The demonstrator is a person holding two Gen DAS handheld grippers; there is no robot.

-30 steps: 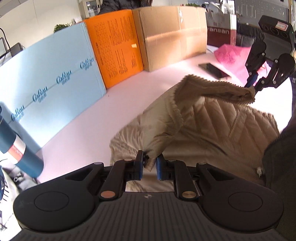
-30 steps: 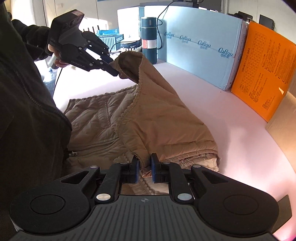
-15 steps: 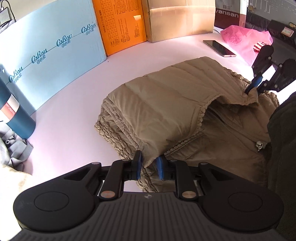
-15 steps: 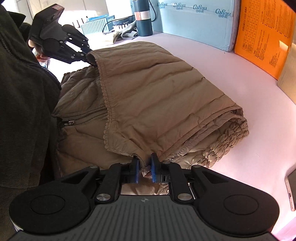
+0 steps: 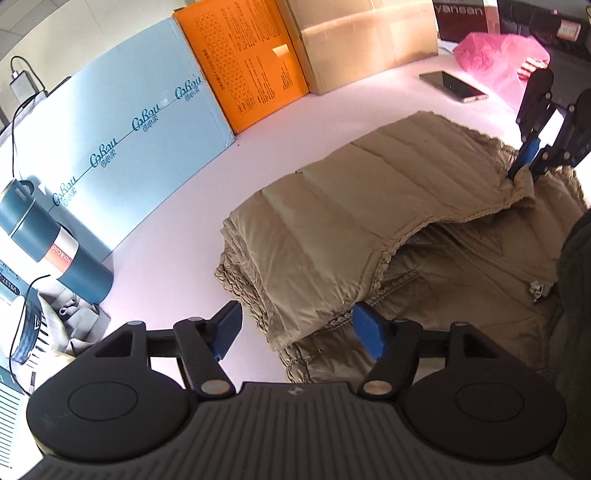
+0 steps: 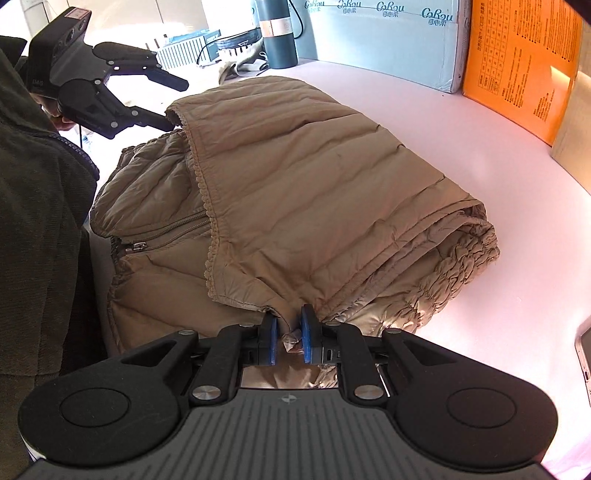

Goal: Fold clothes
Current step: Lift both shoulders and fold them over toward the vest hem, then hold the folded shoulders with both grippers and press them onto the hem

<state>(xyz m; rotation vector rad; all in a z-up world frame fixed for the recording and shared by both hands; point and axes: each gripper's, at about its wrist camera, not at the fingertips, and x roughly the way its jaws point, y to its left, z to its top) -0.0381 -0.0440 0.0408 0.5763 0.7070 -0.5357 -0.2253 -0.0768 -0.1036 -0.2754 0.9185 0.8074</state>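
A tan quilted jacket (image 5: 362,206) lies on the pale pink table, its far half folded over the zipped front. It also shows in the right wrist view (image 6: 303,192). My left gripper (image 5: 301,332) is open, its blue pads either side of the folded flap's corner, not holding it. It appears in the right wrist view (image 6: 173,103) with fingers spread at the flap's far corner. My right gripper (image 6: 289,334) is shut on the flap's near corner. It appears in the left wrist view (image 5: 526,164), pinching the fabric.
A blue foam board (image 5: 122,147), an orange board (image 5: 243,62) and a cardboard box (image 5: 362,33) stand along the table's back. A teal flask (image 5: 55,251), a phone (image 5: 452,86) and a pink bag (image 5: 498,55) lie around. The person's dark sleeve (image 6: 37,221) is beside the jacket.
Both grippers carried the flap down and laid it flat over the jacket front. My left gripper then opened and let go of its corner. The right stays shut.
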